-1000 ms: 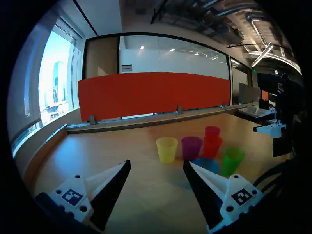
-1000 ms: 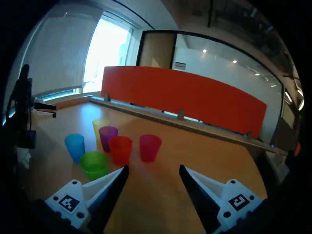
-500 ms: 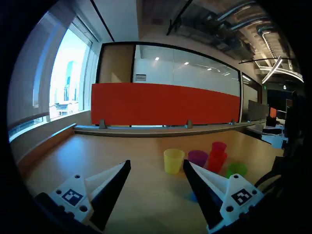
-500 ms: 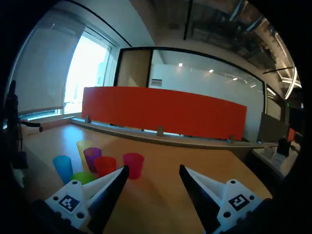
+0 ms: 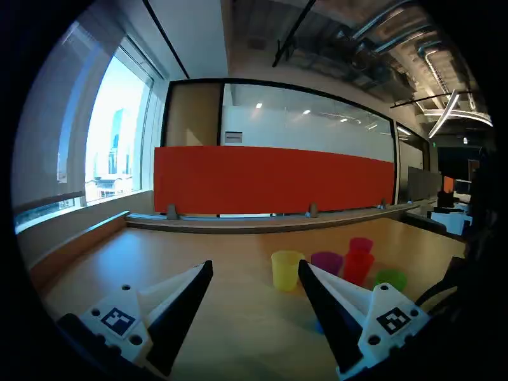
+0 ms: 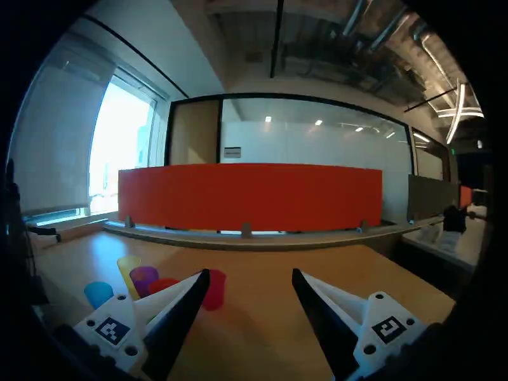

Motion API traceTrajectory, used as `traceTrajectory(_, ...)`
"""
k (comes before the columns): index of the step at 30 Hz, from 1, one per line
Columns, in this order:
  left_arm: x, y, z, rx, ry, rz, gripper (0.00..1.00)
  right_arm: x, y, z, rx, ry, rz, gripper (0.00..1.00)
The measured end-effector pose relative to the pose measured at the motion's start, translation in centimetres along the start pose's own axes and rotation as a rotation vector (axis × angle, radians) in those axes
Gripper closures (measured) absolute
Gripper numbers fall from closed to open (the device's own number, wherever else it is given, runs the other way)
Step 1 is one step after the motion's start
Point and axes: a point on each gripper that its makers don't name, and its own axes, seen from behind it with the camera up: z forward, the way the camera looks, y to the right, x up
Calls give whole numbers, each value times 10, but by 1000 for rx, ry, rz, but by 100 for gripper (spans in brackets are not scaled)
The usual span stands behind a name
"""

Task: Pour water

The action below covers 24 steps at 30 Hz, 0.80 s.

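Several plastic cups stand in a cluster on the wooden table (image 5: 190, 254). In the left gripper view I see a yellow cup (image 5: 286, 270), a purple cup (image 5: 327, 261), a red cup (image 5: 357, 267), a magenta cup (image 5: 360, 244) and a green cup (image 5: 390, 279), all ahead and right of my left gripper (image 5: 255, 279), which is open and empty. In the right gripper view the blue cup (image 6: 98, 294), yellow cup (image 6: 128, 267), purple cup (image 6: 143, 278) and magenta cup (image 6: 214, 289) sit low at the left, partly behind the left finger of my right gripper (image 6: 249, 287), open and empty.
An orange divider panel (image 5: 273, 180) runs along the table's far edge, with a glass wall behind it. A bright window (image 5: 111, 159) is on the left. Desks with equipment (image 5: 451, 219) lie to the right. Bare tabletop (image 6: 330, 273) stretches ahead of the right gripper.
Both grippers have tilted upward and dropped lower toward the table, so the cups have slid down in both views. The right gripper's view has swung right, leaving the cups behind its left finger.
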Motion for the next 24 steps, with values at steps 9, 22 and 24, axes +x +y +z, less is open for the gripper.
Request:
traceTrajectory(9, 6, 4, 1, 9, 31, 15, 0, 3, 12, -3, -36, 15, 13, 0)
traceTrajectory(22, 7, 3, 3, 52, 71, 24, 0, 3, 24, -5, -51, 19, 9, 0)
traceTrajectory(24, 6, 1, 2, 66, 76, 31, 0, 0, 26, -5, -54, 10, 17, 0)
